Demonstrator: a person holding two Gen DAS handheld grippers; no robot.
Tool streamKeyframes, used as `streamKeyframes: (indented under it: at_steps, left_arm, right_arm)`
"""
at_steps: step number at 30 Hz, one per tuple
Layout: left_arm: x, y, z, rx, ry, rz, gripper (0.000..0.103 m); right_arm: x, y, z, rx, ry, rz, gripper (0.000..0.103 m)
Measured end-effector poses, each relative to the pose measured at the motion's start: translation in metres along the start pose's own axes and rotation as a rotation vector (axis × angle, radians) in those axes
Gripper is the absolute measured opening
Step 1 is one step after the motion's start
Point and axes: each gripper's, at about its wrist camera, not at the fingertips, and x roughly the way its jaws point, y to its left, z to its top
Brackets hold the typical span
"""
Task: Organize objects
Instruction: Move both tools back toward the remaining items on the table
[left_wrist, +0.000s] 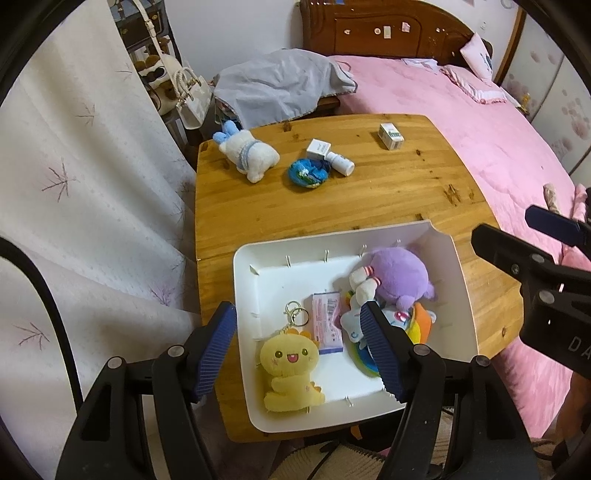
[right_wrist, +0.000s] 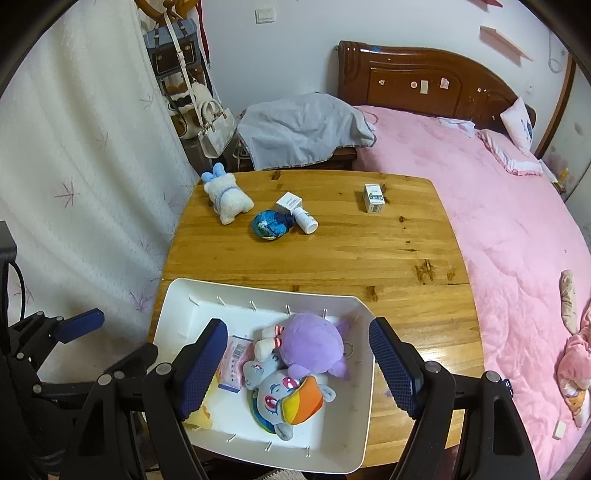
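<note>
wooden table (right_wrist: 369, 254), white tray (right_wrist: 354, 435), plush rabbit (right_wrist: 227, 197), boxes (right_wrist: 373, 198)

A tray (right_wrist: 354, 443) sits at the near edge of the counter (right_wrist: 351, 254), holding a dinosaur plush (left_wrist: 290, 369) at left, a packet (left_wrist: 327, 323) beside it, and a pony plush (right_wrist: 291, 400) with a round plush (right_wrist: 314, 341) behind it at right. Far across the counter lie a bunny plush (right_wrist: 227, 197), a pouch (right_wrist: 269, 226), a bottle (right_wrist: 306, 220), and two boxes (right_wrist: 374, 198). A bed (right_wrist: 498, 229) lies right.

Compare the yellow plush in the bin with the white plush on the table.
The yellow plush lies inside the white bin, face up, with a metal key ring at its head. The white plush lies on the bare wooden table, outside the bin, on its side, with blue ears and a blue band. Both are small soft toys, and neither gripper holds either.
</note>
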Motion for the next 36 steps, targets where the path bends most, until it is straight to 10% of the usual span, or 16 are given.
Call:
streamKeyframes:
  at_steps: [9, 11, 36]
  left_arm:
    - [0.0, 0.005, 0.021, -0.051, 0.002, -0.013, 0.073]
    - [0.0, 0.006, 0.028, -0.06, 0.001, -0.007, 0.073]
    - [0.037, 0.022, 0.152, -0.047, -0.041, 0.112, 0.079]
  right_arm:
    - [0.004, -0.012, 0.011, 0.034, 0.007, -0.014, 0.08]
    - [0.002, -0.009, 0.011, 0.212, 0.101, -0.165, 0.08]
    - [0.084, -0.082, 0.079, 0.278, 0.152, -0.2, 0.08]
